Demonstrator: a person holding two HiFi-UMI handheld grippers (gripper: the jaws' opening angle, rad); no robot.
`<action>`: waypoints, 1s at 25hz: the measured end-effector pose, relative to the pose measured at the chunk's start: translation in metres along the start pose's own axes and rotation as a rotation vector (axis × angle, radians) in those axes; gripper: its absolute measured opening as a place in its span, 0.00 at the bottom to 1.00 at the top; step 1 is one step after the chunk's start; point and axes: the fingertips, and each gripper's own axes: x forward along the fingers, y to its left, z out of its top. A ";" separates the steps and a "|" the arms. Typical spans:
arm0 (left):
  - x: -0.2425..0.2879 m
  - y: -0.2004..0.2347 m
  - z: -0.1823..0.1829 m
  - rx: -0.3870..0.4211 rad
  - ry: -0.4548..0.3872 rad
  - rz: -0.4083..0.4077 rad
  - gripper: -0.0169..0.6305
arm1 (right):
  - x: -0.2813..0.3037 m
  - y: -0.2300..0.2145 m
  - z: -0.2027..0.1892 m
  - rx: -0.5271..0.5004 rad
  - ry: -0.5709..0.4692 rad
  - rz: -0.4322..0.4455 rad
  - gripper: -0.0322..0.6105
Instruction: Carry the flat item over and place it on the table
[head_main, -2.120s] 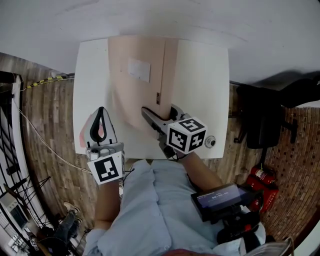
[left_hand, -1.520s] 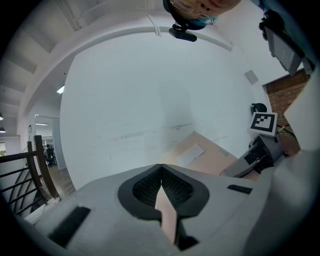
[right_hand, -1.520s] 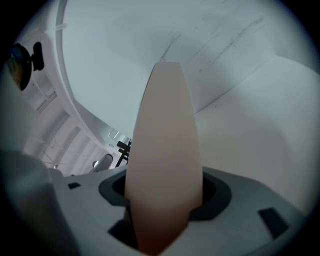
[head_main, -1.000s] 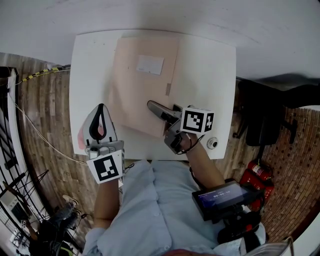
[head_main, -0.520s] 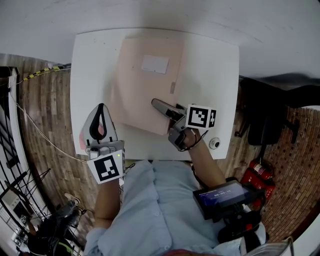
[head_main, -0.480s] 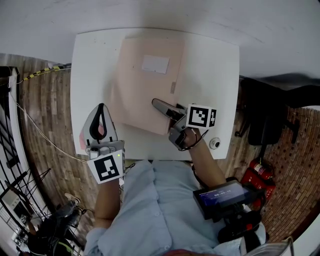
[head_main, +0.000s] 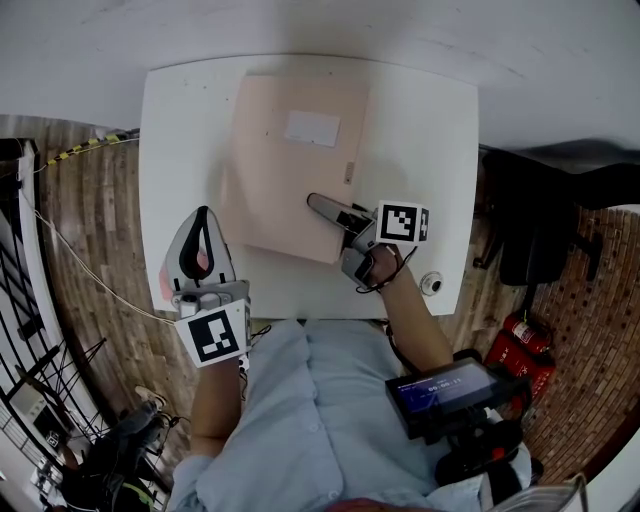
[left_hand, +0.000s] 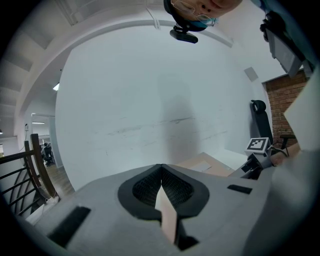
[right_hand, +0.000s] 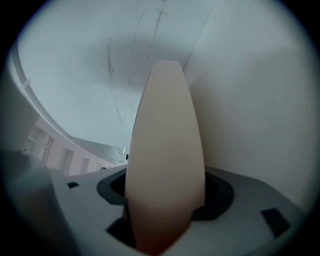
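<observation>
A square white table stood against a plain white wall. Wooden plank flooring ran along its left side and brick-patterned flooring along its right. A black office chair and a red fire extinguisher stood off to the right. A small round silvery object sat at the table's near right corner.

The flat pale pink rectangular folder lay on the tabletop, left of centre, with a white label facing up.

The person, in a light blue shirt, reached a bare right forearm over the near edge. The right gripper pointed up and to the left onto the folder's near right corner, its marker cube facing up. Its jaws were opening, with the folder's edge between them and filling the gap from pad to pad.

The left gripper hung over the table's near left part, apart from the folder and pointing away from the person. Its jaw tips met, and a thin pale pink strip was pinched between the pads behind them.
</observation>
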 end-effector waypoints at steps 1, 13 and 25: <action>0.000 -0.001 0.001 0.002 -0.001 0.000 0.04 | -0.001 0.000 0.001 -0.009 -0.003 -0.014 0.54; -0.002 -0.008 0.005 -0.004 0.000 -0.010 0.04 | -0.007 -0.001 0.002 -0.176 0.032 -0.195 0.68; -0.005 -0.008 0.000 -0.002 0.005 -0.012 0.04 | -0.013 -0.015 0.006 -0.324 0.036 -0.358 0.77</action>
